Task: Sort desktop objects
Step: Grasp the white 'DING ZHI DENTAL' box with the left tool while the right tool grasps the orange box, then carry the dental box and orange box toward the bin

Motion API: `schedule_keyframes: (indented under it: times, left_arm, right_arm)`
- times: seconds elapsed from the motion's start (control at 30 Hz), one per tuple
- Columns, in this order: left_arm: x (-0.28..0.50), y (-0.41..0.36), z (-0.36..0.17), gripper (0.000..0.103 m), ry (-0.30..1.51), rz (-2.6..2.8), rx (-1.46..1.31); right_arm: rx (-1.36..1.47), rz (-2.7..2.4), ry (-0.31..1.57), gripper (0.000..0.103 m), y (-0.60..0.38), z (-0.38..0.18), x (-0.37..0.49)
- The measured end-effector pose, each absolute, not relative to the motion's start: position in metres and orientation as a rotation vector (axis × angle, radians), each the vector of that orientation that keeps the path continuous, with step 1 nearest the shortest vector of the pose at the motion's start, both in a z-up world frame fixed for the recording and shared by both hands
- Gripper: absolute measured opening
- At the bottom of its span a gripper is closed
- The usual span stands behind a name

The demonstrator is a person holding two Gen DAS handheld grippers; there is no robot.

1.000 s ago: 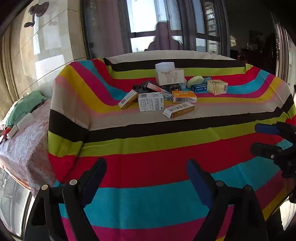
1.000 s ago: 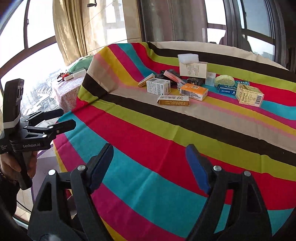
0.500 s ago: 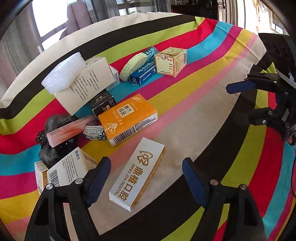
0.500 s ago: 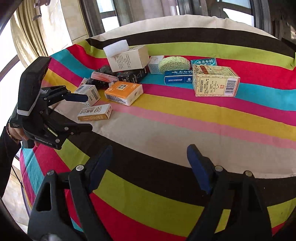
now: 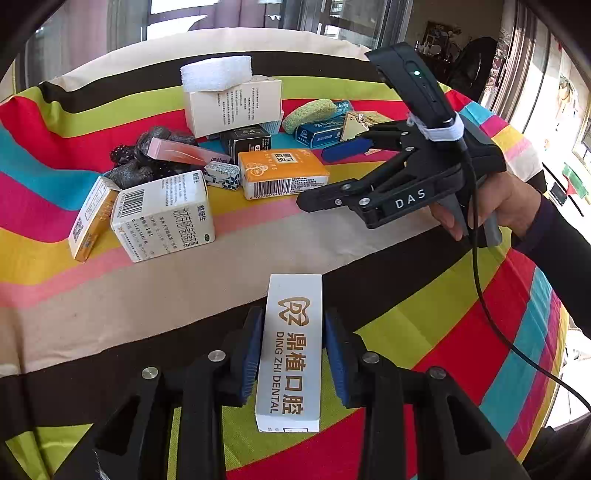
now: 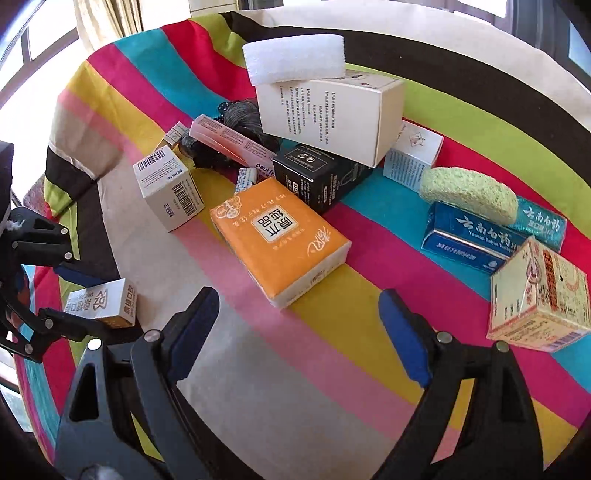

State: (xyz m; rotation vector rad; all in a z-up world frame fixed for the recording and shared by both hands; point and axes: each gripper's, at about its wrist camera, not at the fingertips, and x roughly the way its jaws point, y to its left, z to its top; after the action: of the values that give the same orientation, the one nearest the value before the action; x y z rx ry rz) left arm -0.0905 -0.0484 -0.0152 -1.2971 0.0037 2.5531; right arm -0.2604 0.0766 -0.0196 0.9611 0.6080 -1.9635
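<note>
Bright daylight enters through tall dark-framed windows (image 5: 332, 18) at twelve o'clock; beige curtain (image 6: 107, 18) hangs at eleven; multicoloured striped cloth-covered table (image 5: 424, 325) fills the middle.

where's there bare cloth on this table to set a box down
Free: the beige and pink stripes between the orange tissue pack and the right gripper, and the near stripes right of the dental box. Crowded: the pile around the black box and white carton.
</note>
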Motion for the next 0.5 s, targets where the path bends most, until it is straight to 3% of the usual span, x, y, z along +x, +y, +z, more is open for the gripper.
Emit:
schedule_keyframes:
  times: [0.07, 0.1, 0.17, 0.23, 0.27, 0.33, 0.37, 0.5]
  left_arm:
    - [-0.088, -0.047, -0.017, 0.068, 0.023, 2.603, -1.326]
    - [-0.088, -0.045, -0.02, 0.09, 0.047, 2.641, -1.361]
    - [-0.088, -0.043, -0.023, 0.092, 0.075, 2.71, -1.376]
    - [-0.084, -0.043, -0.021, 0.088, 0.052, 2.706, -1.376]
    - [-0.083, -0.04, -0.02, 0.082, 0.062, 2.711, -1.368]
    - [-0.078, -0.036, -0.018, 0.038, 0.037, 2.727, -1.339]
    - [-0.078, -0.035, -0.017, 0.031, 0.02, 2.736, -1.345]
    - [-0.07, -0.031, -0.017, 0.031, -0.015, 2.787, -1.35]
  right_arm:
    - [0.948, -1.95, 0.654, 0.095, 0.06, -0.02, -0.267]
    - [0.96, -1.934, 0.659, 0.096, 0.054, -0.021, -0.271]
    - [0.973, -1.917, 0.629, 0.097, 0.048, -0.021, -0.274]
    - [0.978, -1.919, 0.569, 0.086, 0.053, -0.019, -0.269]
    - [0.978, -1.94, 0.575, 0.072, 0.056, -0.017, -0.261]
    - [0.98, -1.978, 0.581, 0.059, 0.066, -0.014, -0.242]
    - [0.982, -2.008, 0.592, 0.056, 0.073, -0.013, -0.23]
    - [1.011, -2.116, 0.591, 0.056, 0.106, -0.01, -0.178]
